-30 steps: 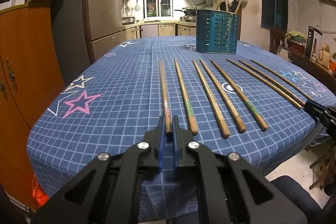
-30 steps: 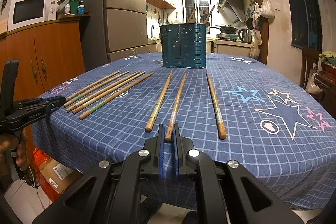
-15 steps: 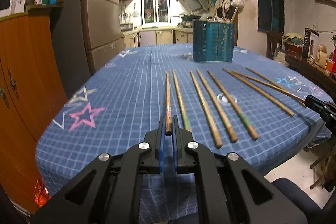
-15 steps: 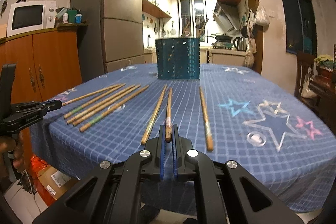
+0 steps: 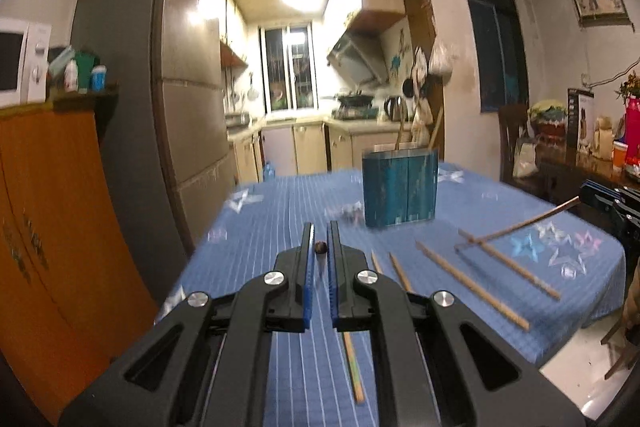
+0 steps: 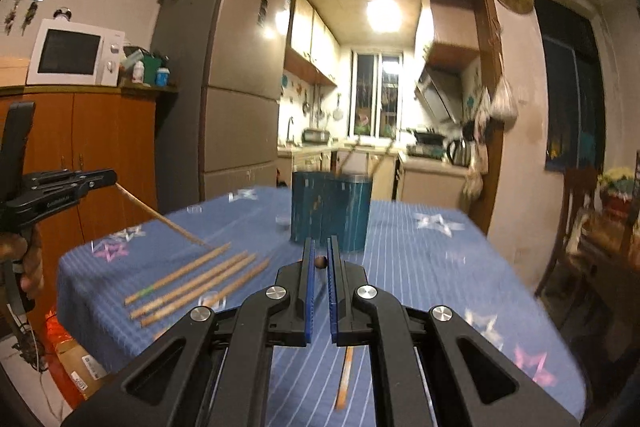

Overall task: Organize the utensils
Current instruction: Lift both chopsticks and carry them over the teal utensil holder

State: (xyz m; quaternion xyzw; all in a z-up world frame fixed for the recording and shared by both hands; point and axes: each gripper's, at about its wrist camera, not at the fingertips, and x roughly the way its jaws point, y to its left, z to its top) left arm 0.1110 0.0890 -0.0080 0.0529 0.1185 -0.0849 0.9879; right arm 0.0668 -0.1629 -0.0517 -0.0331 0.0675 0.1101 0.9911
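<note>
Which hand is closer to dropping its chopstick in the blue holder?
Right, probably. The right gripper has the blue holder almost straight ahead; from the left gripper it sits off to the right. Each grips a chopstick.

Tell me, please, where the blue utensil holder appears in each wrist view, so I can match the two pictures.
Left wrist view: the blue utensil holder stands right of centre on the table, beyond the left gripper.
Right wrist view: the holder sits near centre, just above the right gripper.
Shared landmark: the kitchen window behind it.
</note>
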